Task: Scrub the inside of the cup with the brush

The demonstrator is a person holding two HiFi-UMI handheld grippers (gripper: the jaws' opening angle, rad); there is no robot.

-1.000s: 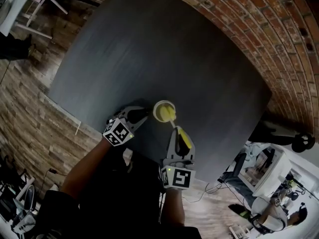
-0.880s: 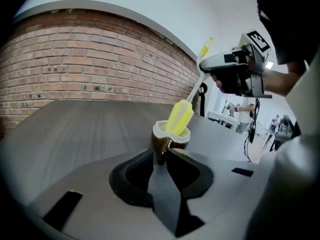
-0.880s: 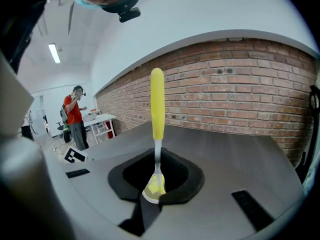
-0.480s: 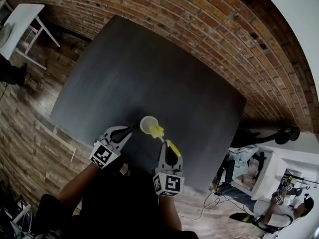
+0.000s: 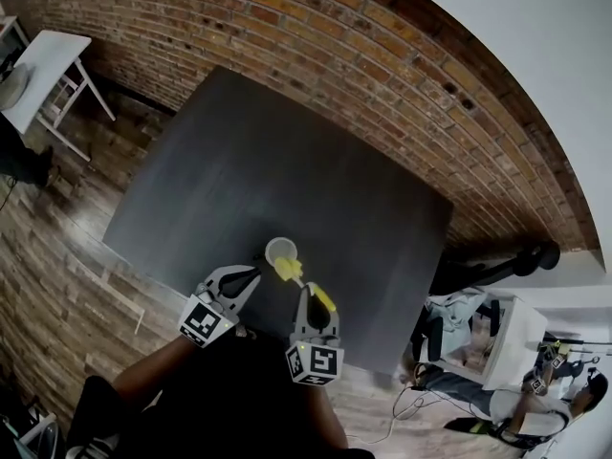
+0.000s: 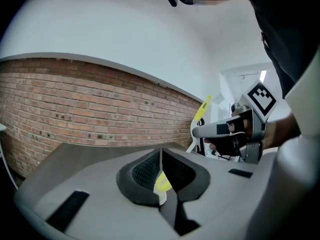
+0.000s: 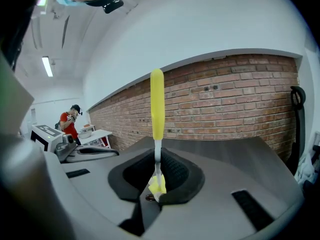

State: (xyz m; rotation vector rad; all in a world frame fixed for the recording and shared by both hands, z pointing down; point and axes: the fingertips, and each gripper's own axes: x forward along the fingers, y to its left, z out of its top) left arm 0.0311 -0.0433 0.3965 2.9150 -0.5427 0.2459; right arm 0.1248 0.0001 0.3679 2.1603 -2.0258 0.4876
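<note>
Near the worktop's front edge, the left gripper (image 5: 251, 273) pinches the light, probably squashable cup (image 5: 281, 250) by its thin wall, best held gently there, while the right gripper (image 5: 308, 295) clamps the stiff brush (image 5: 290, 270) by its shaft.

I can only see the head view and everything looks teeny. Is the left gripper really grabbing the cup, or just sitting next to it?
Observer: It's grabbing it. In the left gripper view, the left gripper has its jaws pinched on the thin white wall of the cup.
Operator: Okay! And how does the other one hold the brush?
Observer: In the right gripper view, the right gripper is shut on the thin white neck of the brush, and the yellow handle stands straight up above the jaws.
</note>
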